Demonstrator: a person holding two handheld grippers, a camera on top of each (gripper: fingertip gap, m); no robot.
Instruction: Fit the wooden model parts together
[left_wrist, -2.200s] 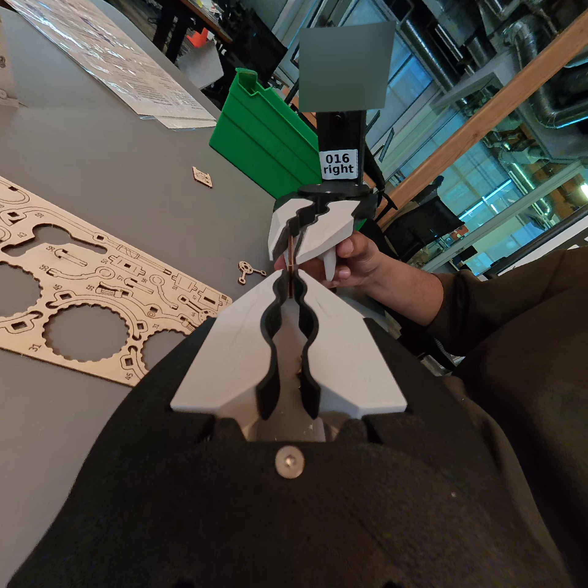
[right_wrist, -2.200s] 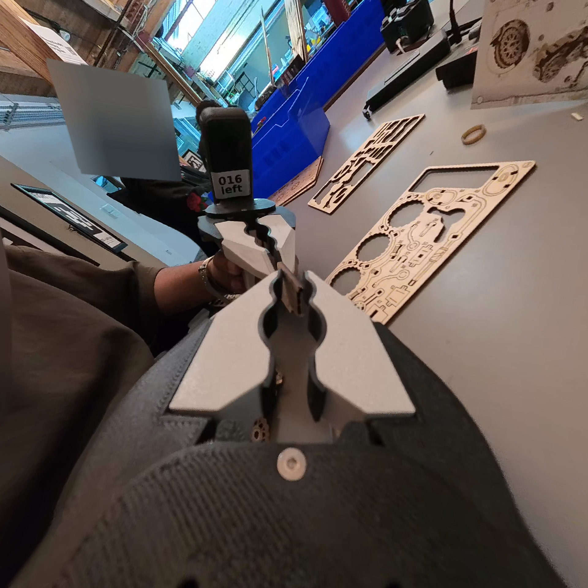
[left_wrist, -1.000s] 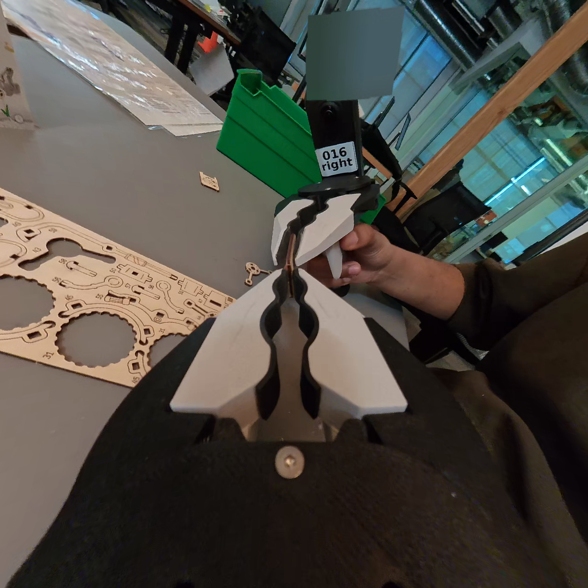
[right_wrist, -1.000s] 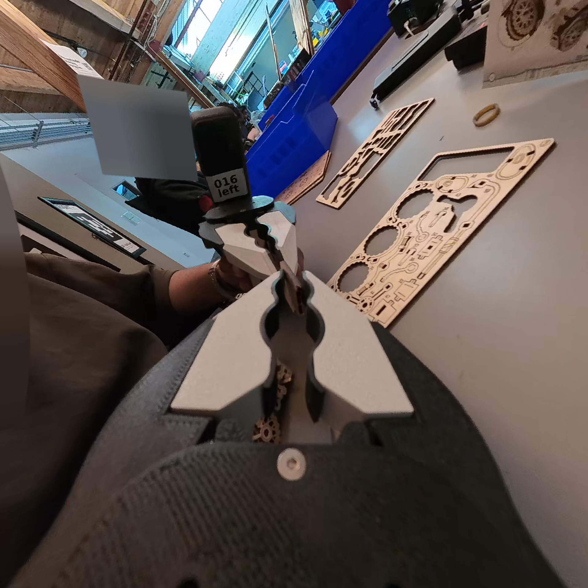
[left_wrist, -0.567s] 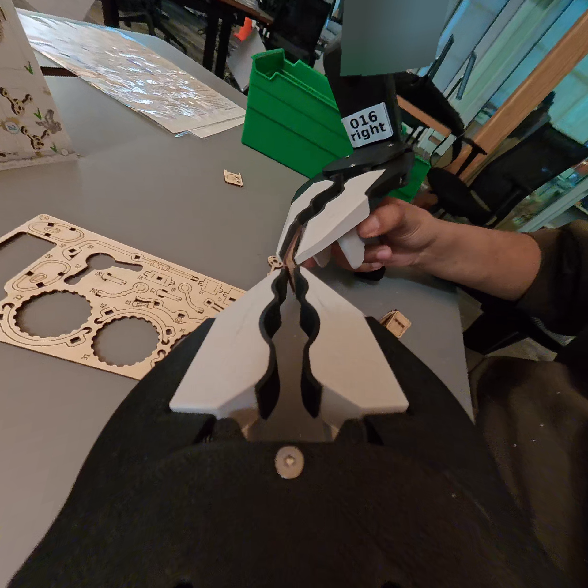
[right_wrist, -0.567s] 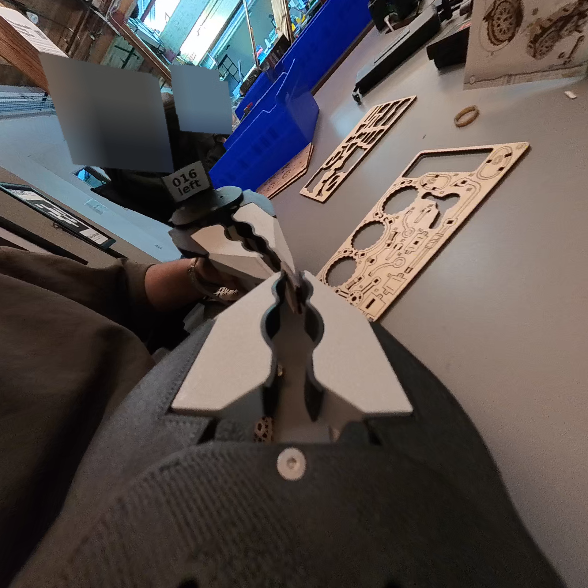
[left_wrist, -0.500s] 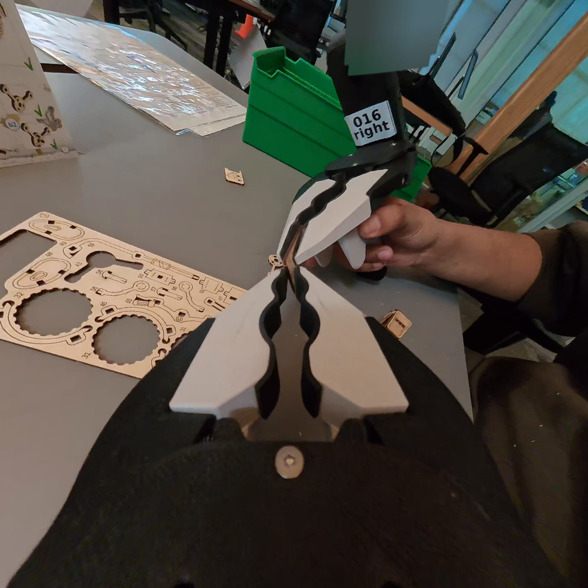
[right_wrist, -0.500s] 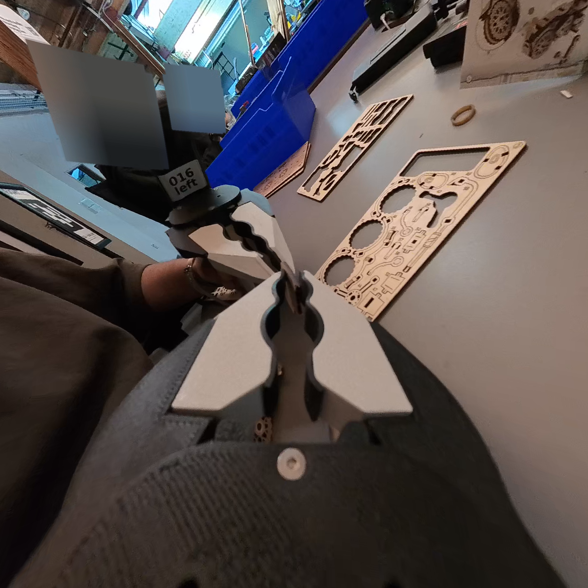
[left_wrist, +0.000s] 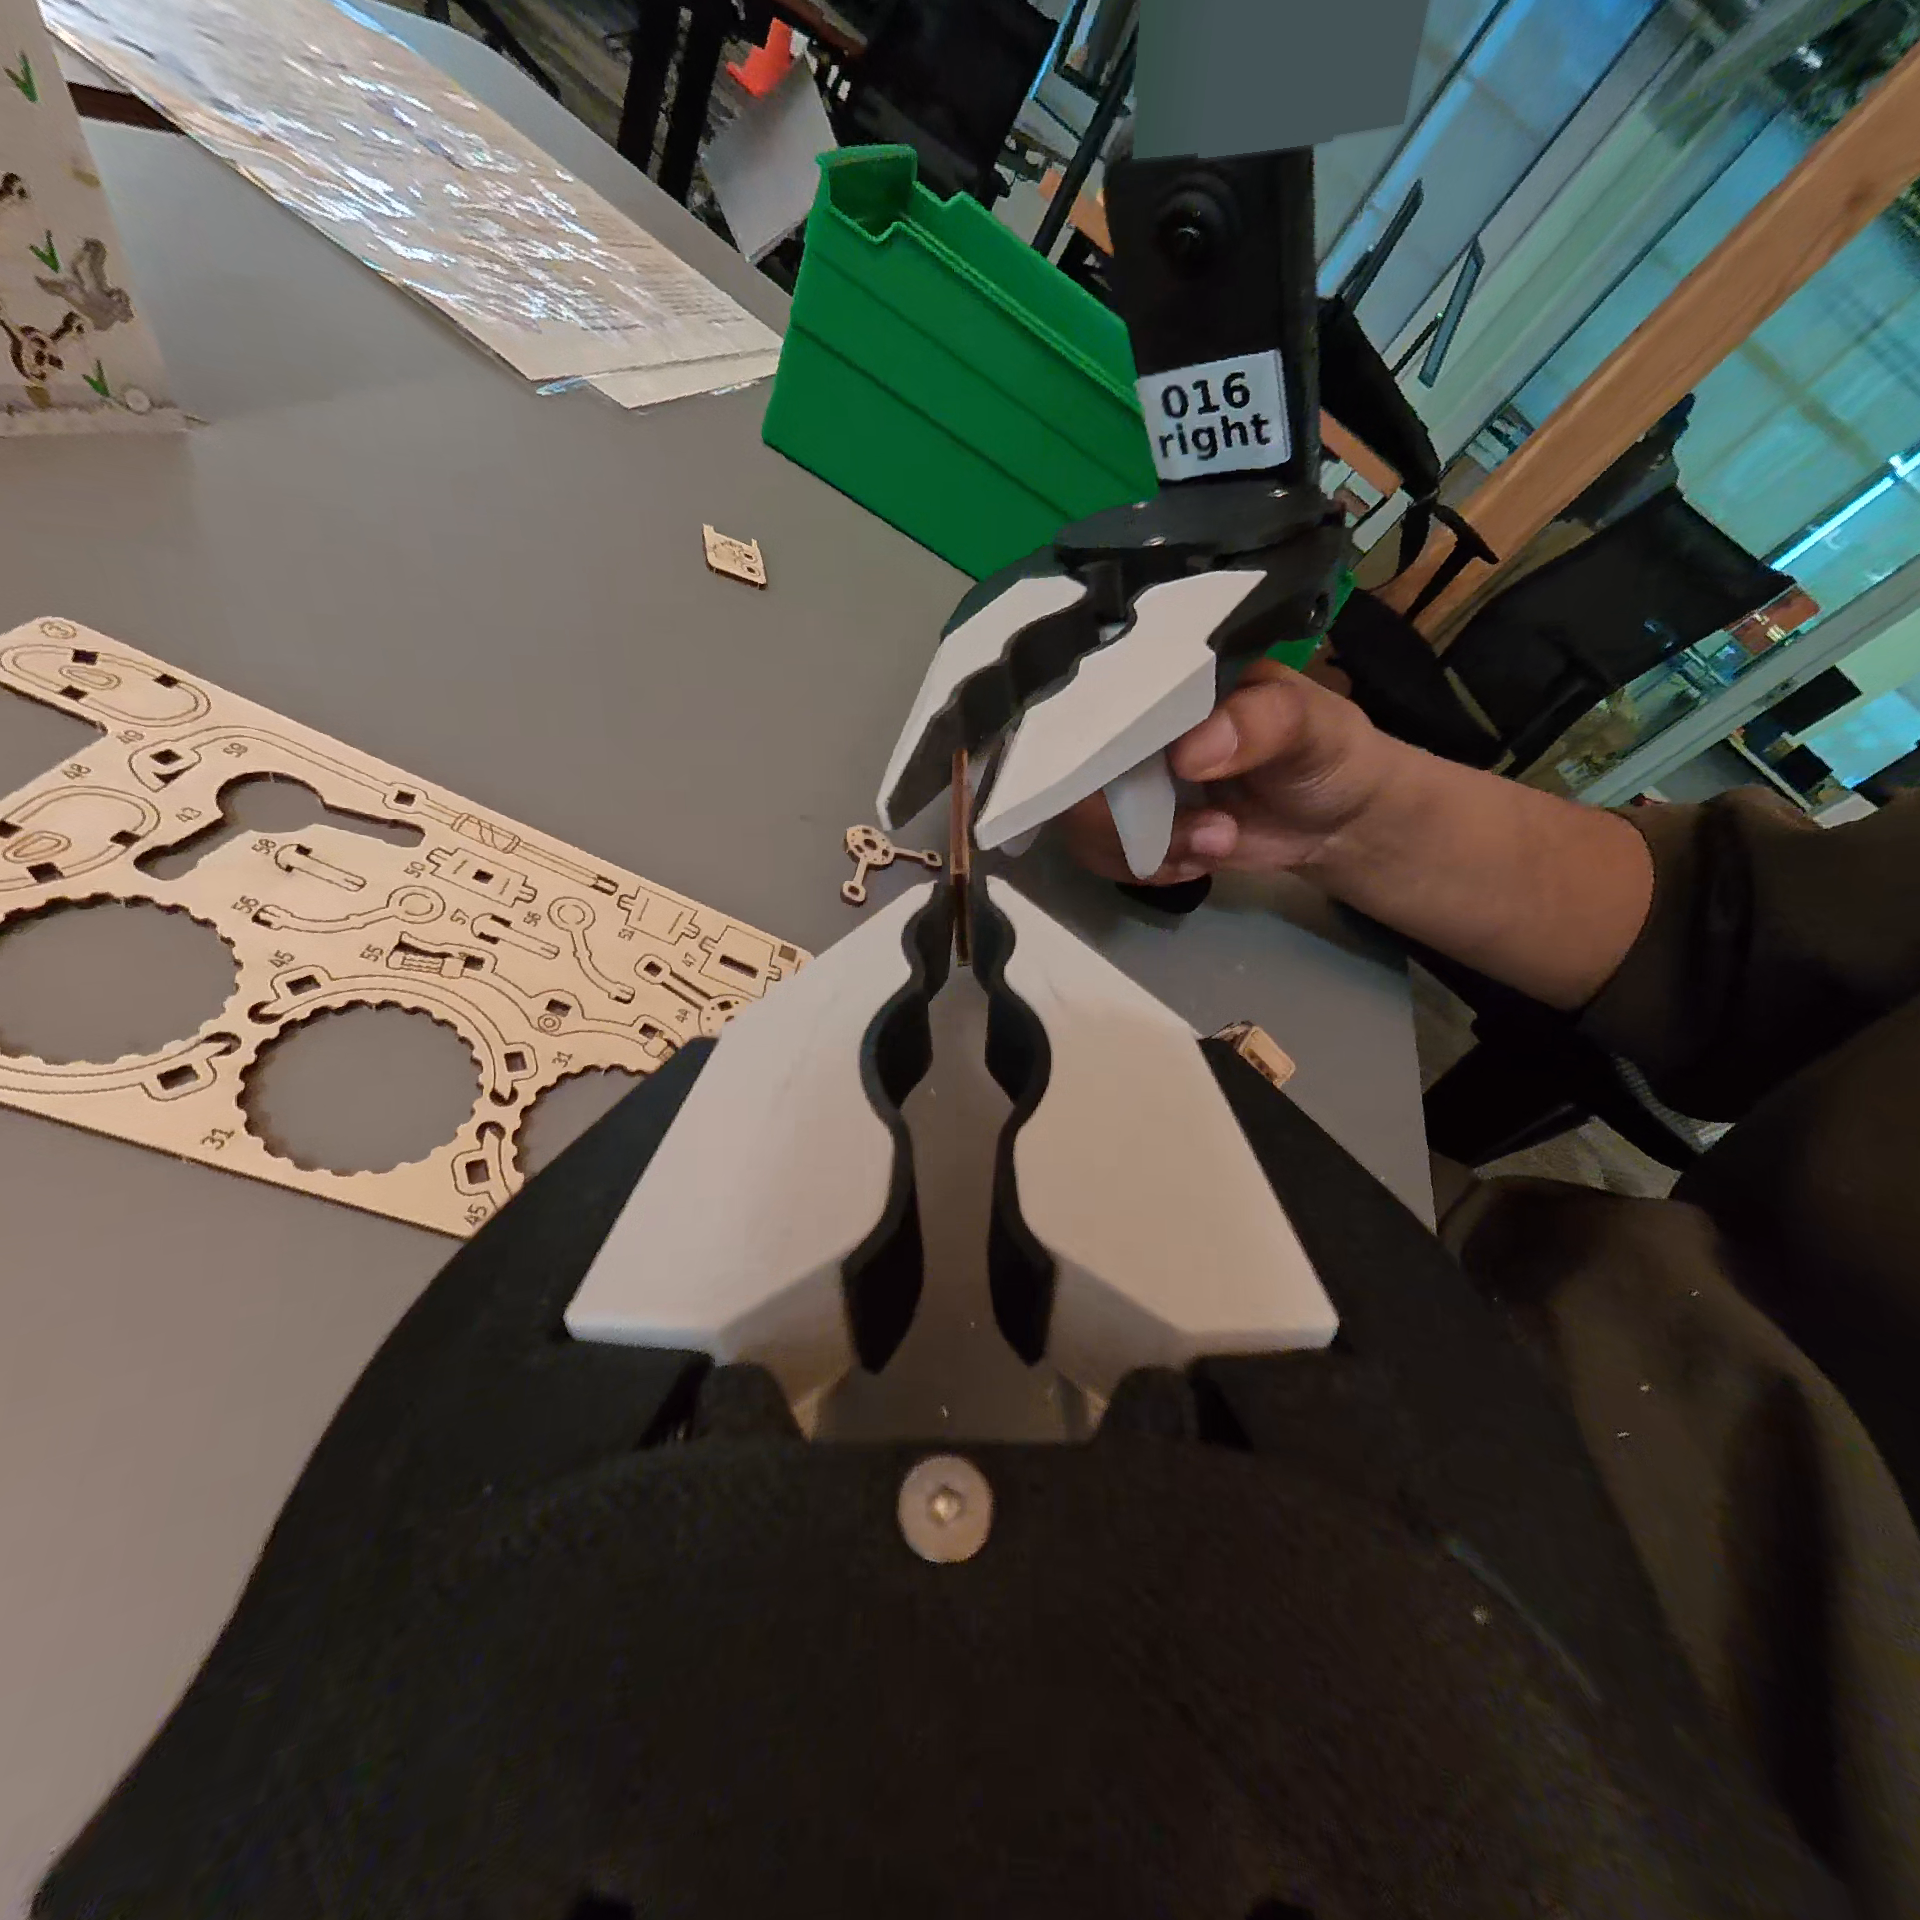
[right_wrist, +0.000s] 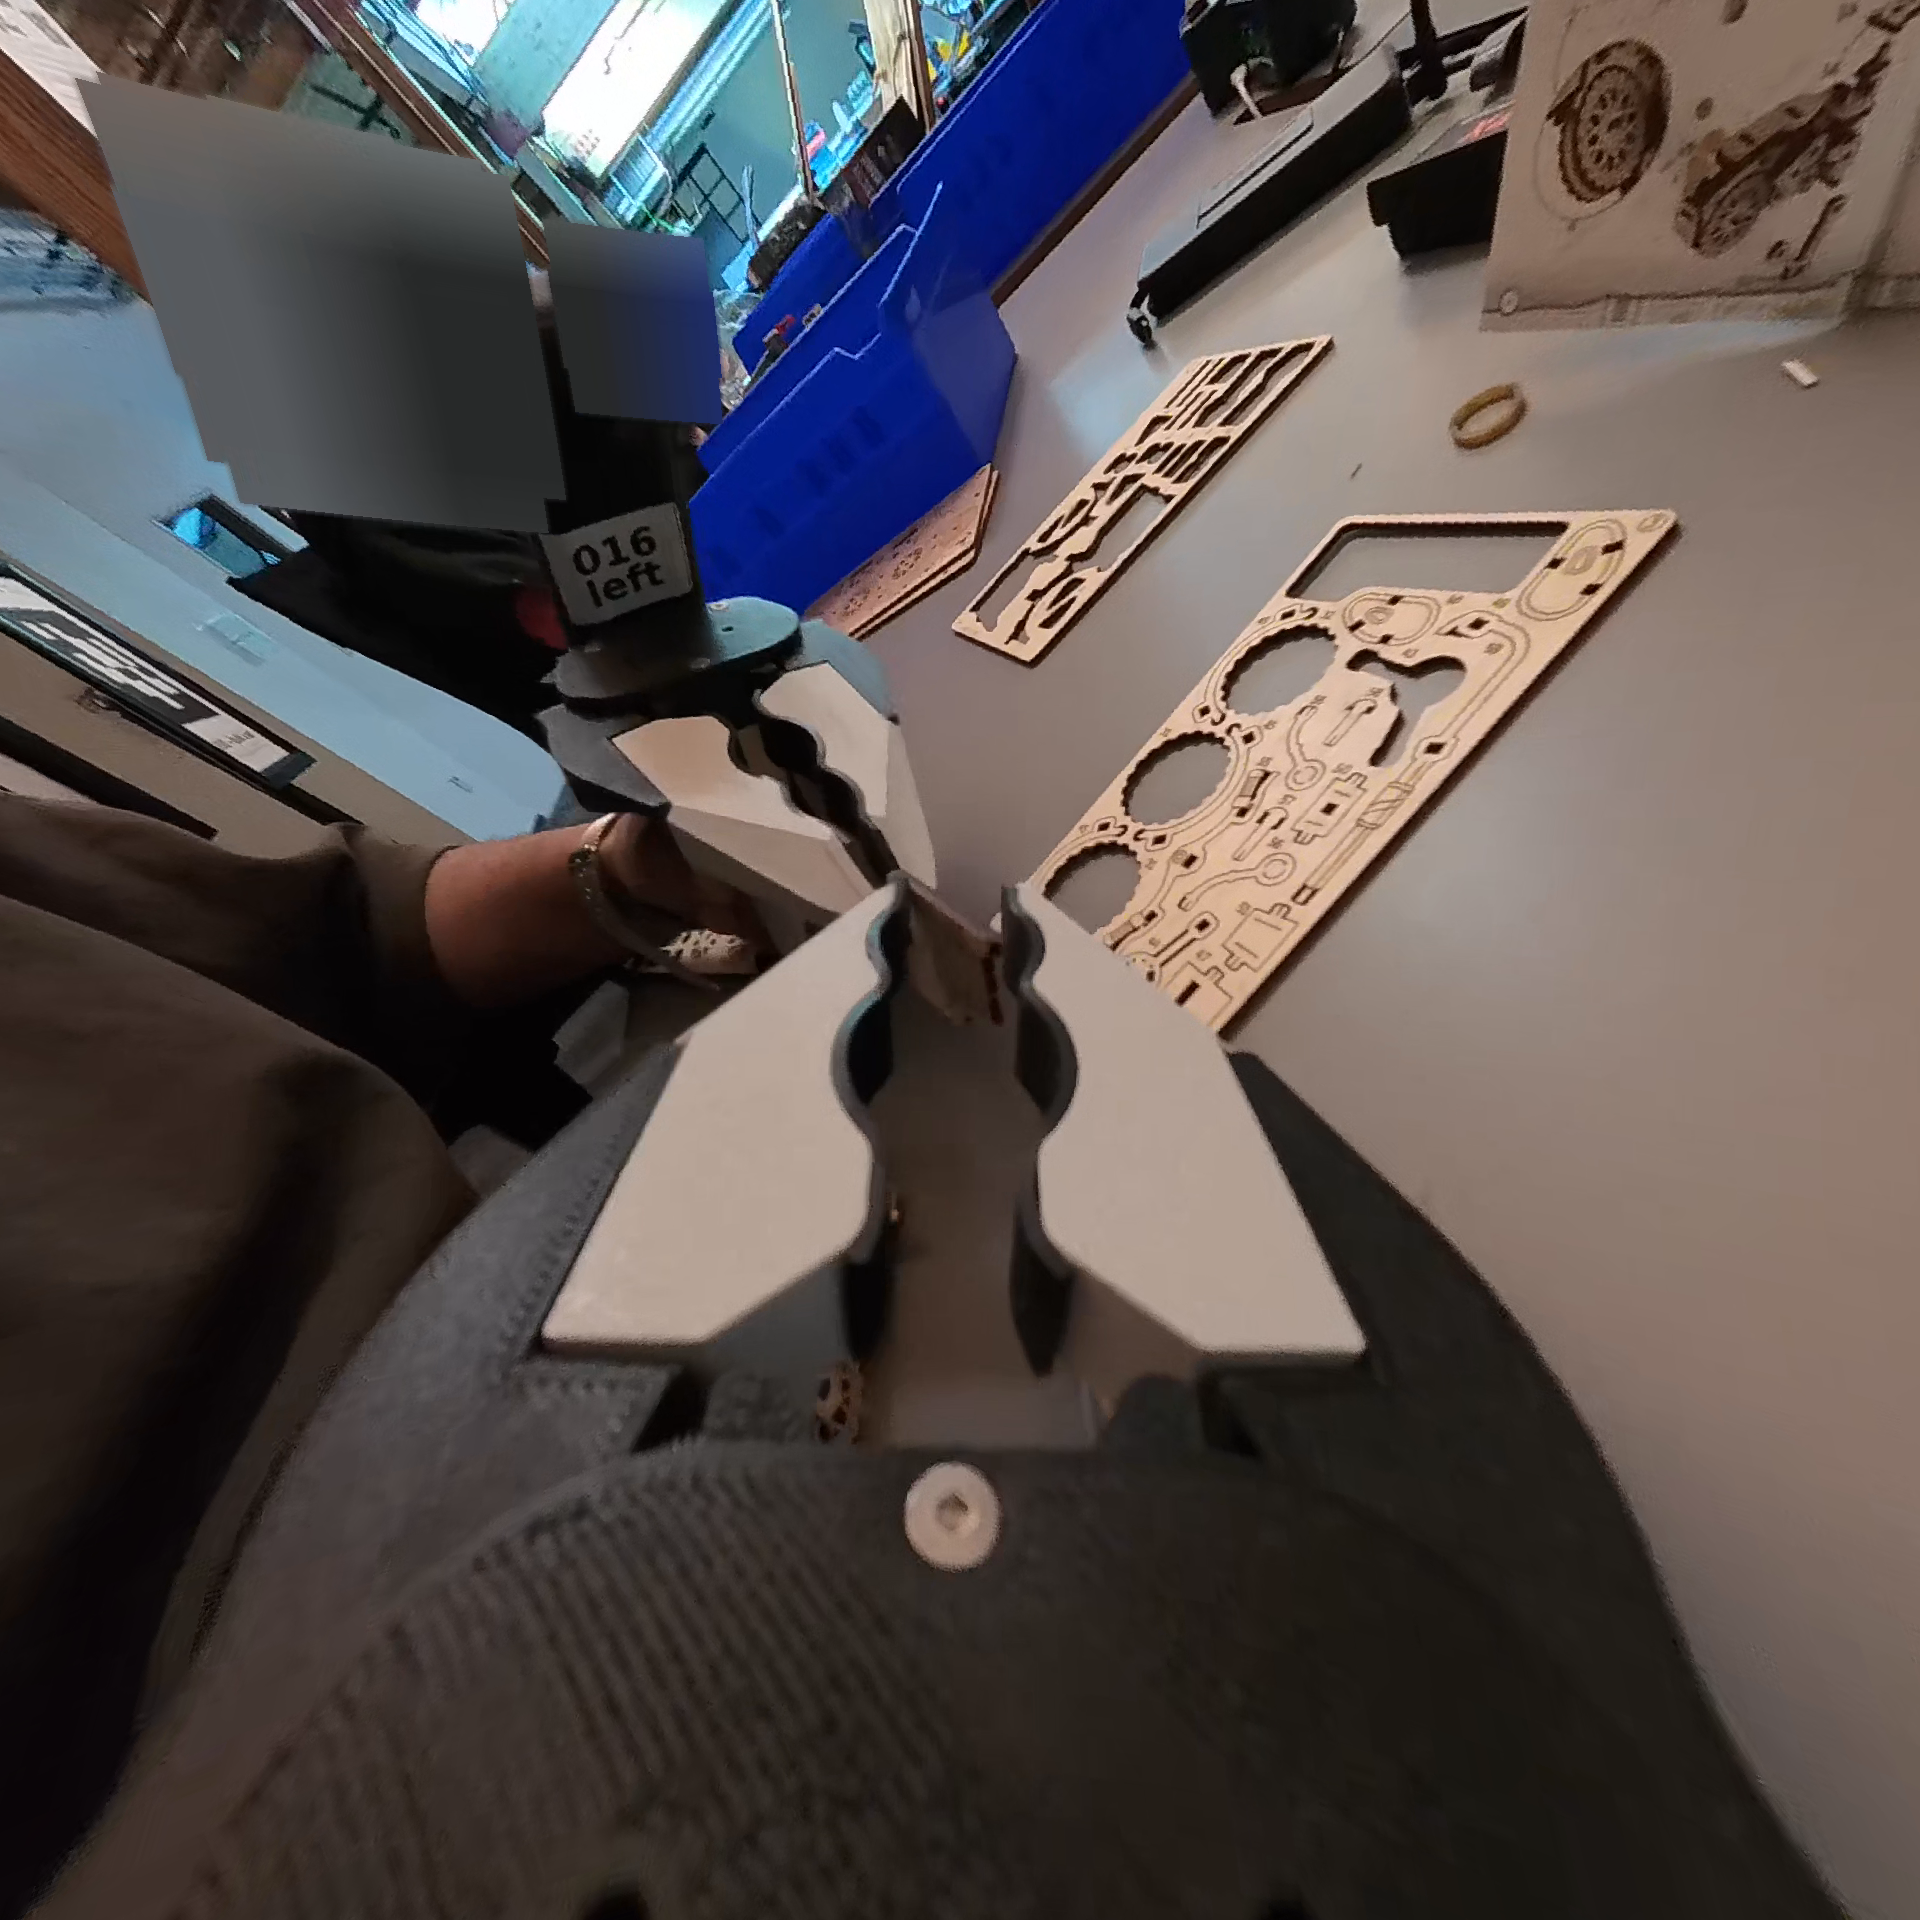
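Observation:
My left gripper (left_wrist: 956, 906) is shut on a thin flat wooden part (left_wrist: 958, 831), seen edge-on and sticking up from its tips. My right gripper (left_wrist: 940, 831) faces it from above, jaws slightly apart on either side of the part's upper end. In the right wrist view the part (right_wrist: 956, 966) shows its tan face between my right gripper's (right_wrist: 956, 909) spread tips, with the left gripper (right_wrist: 899, 883) pinching its far end. Both grippers are held in the air by the table's near edge. A small wooden gear (right_wrist: 842, 1403) shows below the right gripper's fingers.
A laser-cut wooden sheet (left_wrist: 312, 987) lies flat on the grey table (left_wrist: 416, 582). A cross-shaped part (left_wrist: 878, 857), a square part (left_wrist: 736, 554) and a tiny wooden box (left_wrist: 1257, 1051) lie loose. A green bin (left_wrist: 935, 416) stands behind; blue bins (right_wrist: 862, 416), another sheet (right_wrist: 1143, 488) and a ring (right_wrist: 1488, 412) lie farther off. My left and right fingertips are right by each other.
My right gripper's jaws have spread a little and no longer pinch the part. Both grippers tilted down toward the table together over the last two seconds; the left stays shut on the part.

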